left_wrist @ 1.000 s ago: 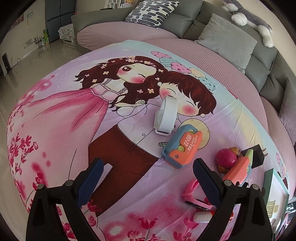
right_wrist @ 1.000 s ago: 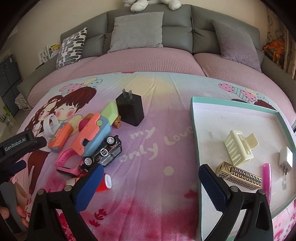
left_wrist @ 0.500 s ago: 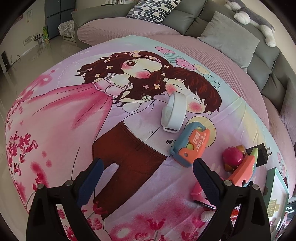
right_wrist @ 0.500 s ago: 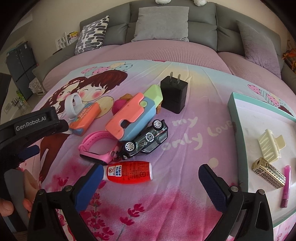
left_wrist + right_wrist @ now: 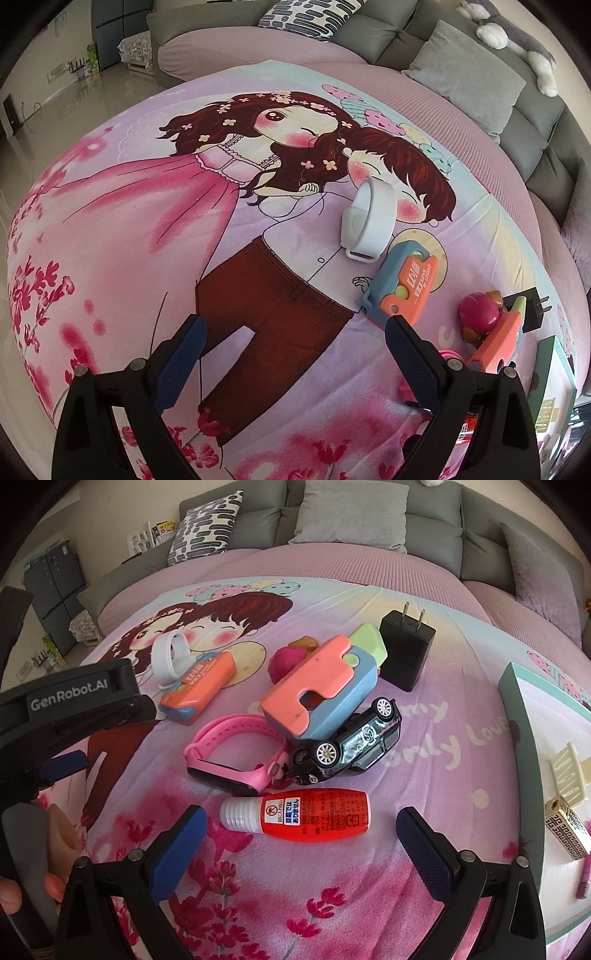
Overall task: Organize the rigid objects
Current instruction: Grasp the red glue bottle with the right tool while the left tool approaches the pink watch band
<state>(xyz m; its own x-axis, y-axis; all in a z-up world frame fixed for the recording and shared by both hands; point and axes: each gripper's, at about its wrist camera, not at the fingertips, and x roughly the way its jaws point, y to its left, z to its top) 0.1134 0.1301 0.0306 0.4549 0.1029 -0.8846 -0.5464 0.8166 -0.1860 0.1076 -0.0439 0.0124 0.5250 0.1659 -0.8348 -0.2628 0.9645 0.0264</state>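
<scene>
Pink blossoms printed on the bedsheet (image 5: 295, 904) fill the bottom of your right wrist view, and your right gripper (image 5: 299, 830) hangs there with its blue-padded fingers (image 5: 177, 845) spread wide, holding nothing. Just past the tips, at lower centre, a red bottle (image 5: 306, 816) with a white cap lies on its side. Above it sit a pink watch (image 5: 232, 753) and a black toy car (image 5: 351, 742) tipped on its side, with a pink-and-blue toy block (image 5: 317, 690) leaning over the car. Further up you see a black plug adapter (image 5: 406, 650), a magenta ball (image 5: 288, 661), an orange-and-blue toy (image 5: 199, 686) and a white band (image 5: 170, 657). Along the right edge runs the teal rim of a tray (image 5: 521, 738) holding a cream hair clip (image 5: 569, 771) and a gold patterned bar (image 5: 569, 827).

In your left wrist view, your left gripper (image 5: 291, 354) is also spread and empty, low in the frame over the brown trousers of the cartoon couple printed on the sheet. That sheet covers a rounded surface, with mauve ribbed upholstery (image 5: 406, 85) beyond. A grey sofa back (image 5: 369, 517) with grey cushions and a black-and-white patterned pillow (image 5: 203, 524) crosses the top. Glossy tiled floor (image 5: 55, 110) shows at upper left.
</scene>
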